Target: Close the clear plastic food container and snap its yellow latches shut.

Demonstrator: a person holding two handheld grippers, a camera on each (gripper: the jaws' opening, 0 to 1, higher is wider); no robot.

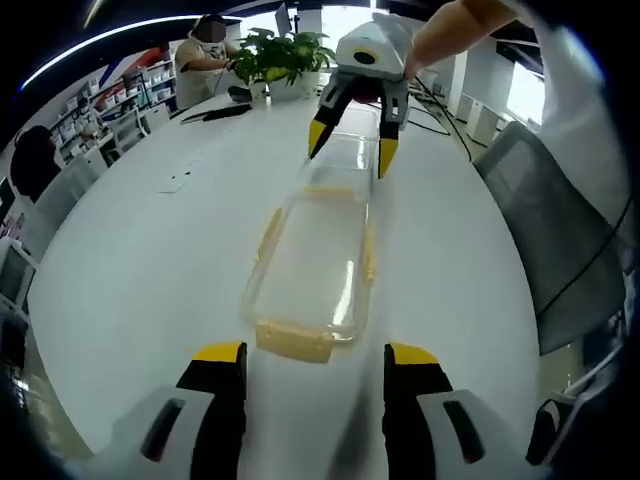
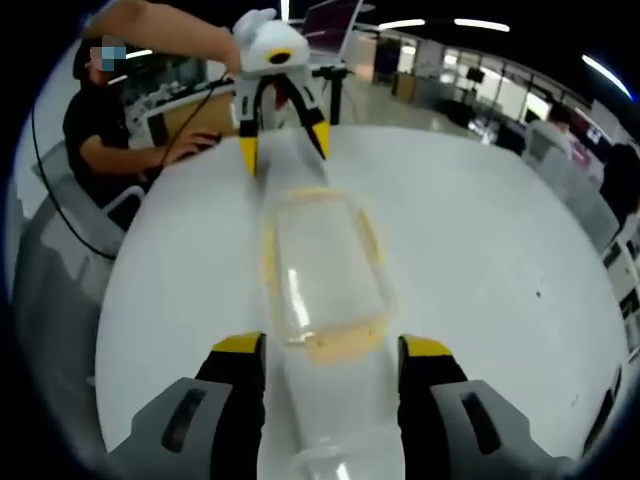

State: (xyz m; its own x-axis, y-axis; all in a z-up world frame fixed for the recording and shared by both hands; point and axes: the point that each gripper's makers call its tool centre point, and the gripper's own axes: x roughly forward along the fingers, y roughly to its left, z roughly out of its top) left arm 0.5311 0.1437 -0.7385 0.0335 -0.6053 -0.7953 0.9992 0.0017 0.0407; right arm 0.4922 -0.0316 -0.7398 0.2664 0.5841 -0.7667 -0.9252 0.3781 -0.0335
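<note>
A long clear plastic container with yellow latches lies on the white table between my two grippers, which face each other. My left gripper is open just short of the container's near yellow end. The right gripper stands open at the far end, with a clear part of the container between its yellow-tipped fingers. In the right gripper view the container lies ahead of my right gripper, and a clear piece runs back between its jaws. The left gripper is beyond.
A potted plant and a black object sit at the table's far end. A grey chair stands at the table's right edge. A person sits at a desk beside the table. A laptop is behind.
</note>
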